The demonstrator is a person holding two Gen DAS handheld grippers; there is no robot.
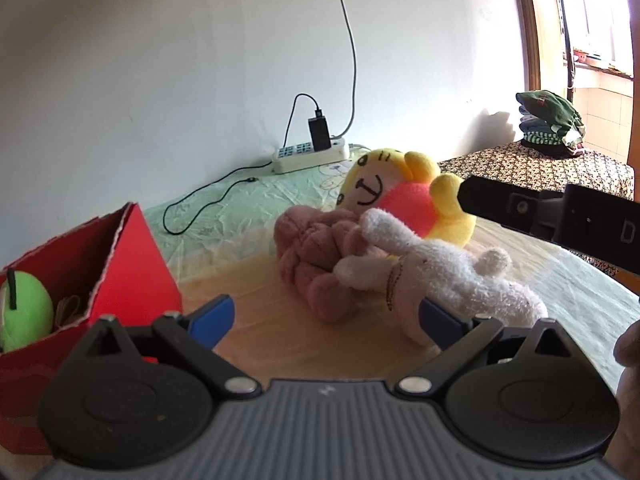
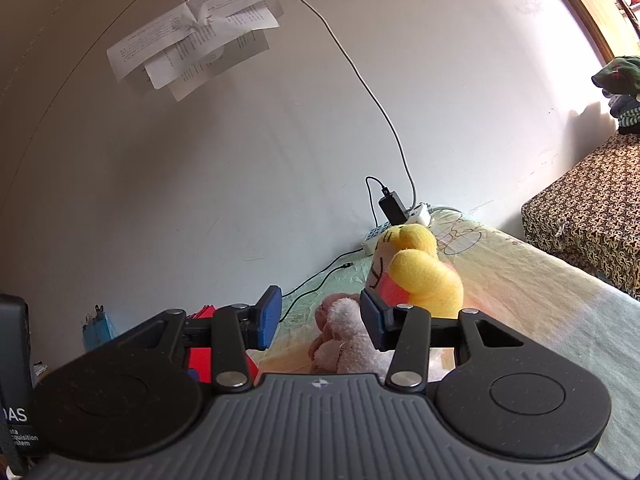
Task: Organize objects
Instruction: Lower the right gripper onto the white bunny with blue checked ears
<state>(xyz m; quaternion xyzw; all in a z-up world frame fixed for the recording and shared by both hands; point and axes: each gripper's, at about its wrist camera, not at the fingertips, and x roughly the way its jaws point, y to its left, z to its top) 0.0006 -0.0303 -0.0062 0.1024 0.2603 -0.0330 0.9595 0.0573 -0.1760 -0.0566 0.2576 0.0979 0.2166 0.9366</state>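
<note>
Three soft toys lie in a heap on the bed: a yellow one with a red belly (image 1: 400, 192) (image 2: 420, 276), a pink knotted one (image 1: 316, 264) (image 2: 328, 312) and a white rabbit (image 1: 440, 276) (image 2: 348, 344). My left gripper (image 1: 326, 322) is open wide just in front of the heap; the rabbit's body lies against its right pad, unpinched. At the left stands a red box (image 1: 132, 264) (image 2: 200, 356) with a green plush (image 1: 24, 312) inside. My right gripper (image 2: 320, 320) is open above the heap with nothing between its blue pads. Its black body (image 1: 552, 210) crosses the left wrist view at the right.
A white power strip (image 1: 308, 156) with a black charger and cables lies against the wall at the back of the bed. Folded clothes (image 1: 548, 124) sit on a patterned table to the right. Papers (image 2: 192, 36) hang on the wall. A hand (image 1: 628, 352) shows at the right edge.
</note>
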